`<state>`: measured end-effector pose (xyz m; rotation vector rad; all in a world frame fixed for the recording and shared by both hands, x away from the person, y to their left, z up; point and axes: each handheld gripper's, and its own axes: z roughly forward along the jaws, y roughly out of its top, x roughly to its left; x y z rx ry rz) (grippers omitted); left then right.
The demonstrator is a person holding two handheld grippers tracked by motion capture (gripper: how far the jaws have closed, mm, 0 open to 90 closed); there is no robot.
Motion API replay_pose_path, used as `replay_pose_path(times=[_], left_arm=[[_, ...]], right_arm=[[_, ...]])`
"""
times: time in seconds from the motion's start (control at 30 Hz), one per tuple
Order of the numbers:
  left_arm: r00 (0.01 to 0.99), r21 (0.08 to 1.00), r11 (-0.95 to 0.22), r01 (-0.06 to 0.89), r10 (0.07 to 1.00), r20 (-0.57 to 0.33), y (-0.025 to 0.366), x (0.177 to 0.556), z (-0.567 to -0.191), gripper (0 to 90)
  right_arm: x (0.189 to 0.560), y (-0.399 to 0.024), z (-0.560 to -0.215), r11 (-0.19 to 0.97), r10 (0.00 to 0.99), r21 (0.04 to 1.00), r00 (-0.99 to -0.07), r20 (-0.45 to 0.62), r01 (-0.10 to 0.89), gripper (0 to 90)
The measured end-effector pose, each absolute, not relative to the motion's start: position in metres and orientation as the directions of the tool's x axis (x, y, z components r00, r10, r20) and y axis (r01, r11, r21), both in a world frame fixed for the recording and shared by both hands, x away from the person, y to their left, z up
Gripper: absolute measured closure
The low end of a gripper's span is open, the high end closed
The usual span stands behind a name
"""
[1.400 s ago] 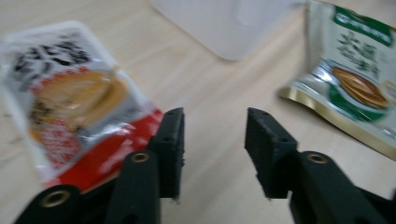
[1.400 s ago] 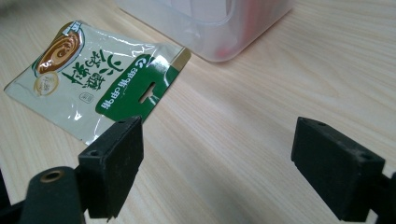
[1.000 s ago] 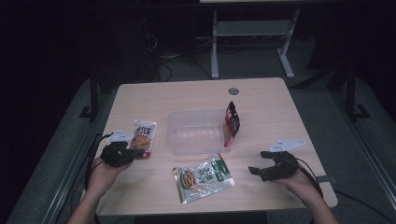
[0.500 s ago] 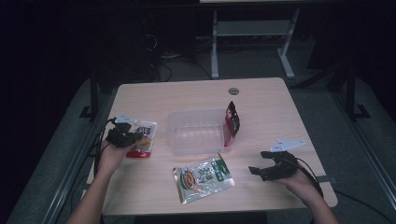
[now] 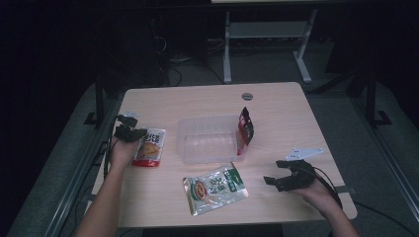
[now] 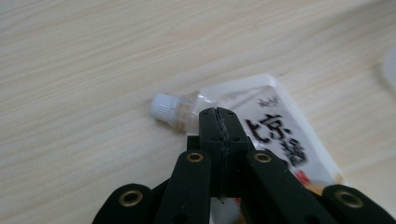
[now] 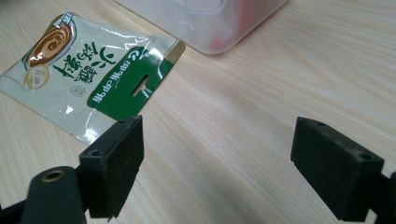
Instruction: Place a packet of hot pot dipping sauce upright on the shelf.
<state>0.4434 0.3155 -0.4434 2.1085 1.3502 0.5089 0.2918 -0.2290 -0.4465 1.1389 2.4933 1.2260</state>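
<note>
The left gripper (image 5: 129,132) hung low over the wooden surface (image 5: 276,106) with its jaws pressed fully together and nothing between them. In the left gripper view, the spouted pouch (image 6: 275,126) lay flat just beyond and beneath the closed jaws, its white screw cap (image 6: 163,106) sitting a little ahead of the jaw tips and off to one side of them; whether the tips touched the pouch could not be told. From the high view the same pouch (image 5: 149,147) lay just beside that gripper, on the side toward the clear plastic tray (image 5: 207,140).

The right gripper (image 5: 281,174) hovered near the surface with its jaws spread wide and empty. In the right gripper view, a green and silver packet (image 7: 88,70) lay flat ahead of the jaws, one corner reaching close to one of them, while bare wood showed between the two. The tray's rounded corner (image 7: 219,28) stood farther ahead. A red packet (image 5: 245,129) stood upright against the tray's end wall.
</note>
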Motion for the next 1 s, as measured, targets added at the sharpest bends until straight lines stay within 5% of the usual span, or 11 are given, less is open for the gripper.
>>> replay_pose_path(times=[0.83,1.0], left_arm=[[0.678,0.595,-0.538,0.597,0.735,-0.016,0.27,0.425,-0.446,89.8],[0.643,0.627,-0.503,0.595,0.766,0.004,0.286,0.42,-0.434,89.8]], right_arm=[[0.292,-0.227,-0.448,0.396,0.672,0.725,-0.716,0.19,0.564,17.2],[0.292,-0.228,-0.448,0.393,0.673,0.727,-0.715,0.189,0.563,17.2]])
